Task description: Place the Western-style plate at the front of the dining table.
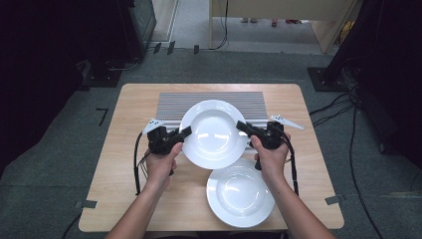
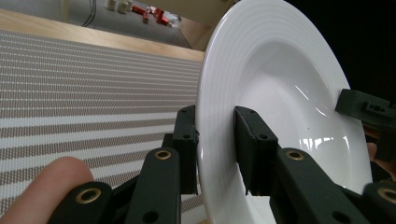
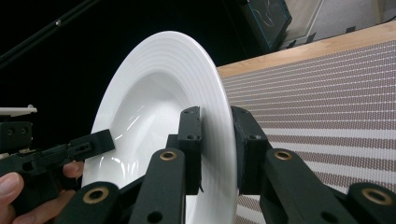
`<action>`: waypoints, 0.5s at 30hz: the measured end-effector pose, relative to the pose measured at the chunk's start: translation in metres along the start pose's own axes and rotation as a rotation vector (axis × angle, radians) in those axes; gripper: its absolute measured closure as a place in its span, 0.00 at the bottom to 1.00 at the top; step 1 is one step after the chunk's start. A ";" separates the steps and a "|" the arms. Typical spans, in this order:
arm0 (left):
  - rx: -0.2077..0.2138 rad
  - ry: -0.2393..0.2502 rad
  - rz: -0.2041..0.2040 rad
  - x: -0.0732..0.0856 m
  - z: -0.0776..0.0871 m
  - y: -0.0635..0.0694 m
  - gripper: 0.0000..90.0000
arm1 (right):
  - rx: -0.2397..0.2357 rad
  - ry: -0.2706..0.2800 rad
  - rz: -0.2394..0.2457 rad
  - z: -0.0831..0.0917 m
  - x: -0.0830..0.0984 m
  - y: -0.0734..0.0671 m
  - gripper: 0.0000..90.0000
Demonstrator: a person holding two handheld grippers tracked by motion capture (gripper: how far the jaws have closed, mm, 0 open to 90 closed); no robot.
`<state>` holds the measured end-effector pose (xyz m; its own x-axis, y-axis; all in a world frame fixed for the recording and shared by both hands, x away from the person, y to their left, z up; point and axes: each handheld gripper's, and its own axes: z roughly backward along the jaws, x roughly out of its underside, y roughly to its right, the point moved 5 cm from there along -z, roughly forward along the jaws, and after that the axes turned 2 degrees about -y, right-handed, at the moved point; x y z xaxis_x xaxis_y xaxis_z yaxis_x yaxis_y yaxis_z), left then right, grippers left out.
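A white deep plate is held above the table between both grippers. My left gripper is shut on its left rim, and in the left gripper view the jaws pinch the ridged rim of that plate from both sides. On the opposite rim my right gripper is shut too; the right gripper view has the plate edge-on between the jaws, with the left gripper beyond. A second white plate lies flat on the table near the front right.
A grey-striped mat lies across the back of the wooden table, partly under the lifted plate. Cables trail from the grippers. Dark equipment and floor cables ring the table.
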<state>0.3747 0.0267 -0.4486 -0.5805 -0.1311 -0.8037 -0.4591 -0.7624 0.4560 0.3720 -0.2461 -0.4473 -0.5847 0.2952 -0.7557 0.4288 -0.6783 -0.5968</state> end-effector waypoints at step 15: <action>-0.047 -0.030 0.030 -0.016 -0.041 -0.025 0.79 | 0.047 -0.028 -0.068 -0.041 -0.014 0.034 0.84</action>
<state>0.4234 0.0224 -0.4626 -0.6140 -0.1355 -0.7776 -0.4097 -0.7873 0.4608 0.4233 -0.2458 -0.4682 -0.6307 0.3228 -0.7057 0.3554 -0.6883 -0.6324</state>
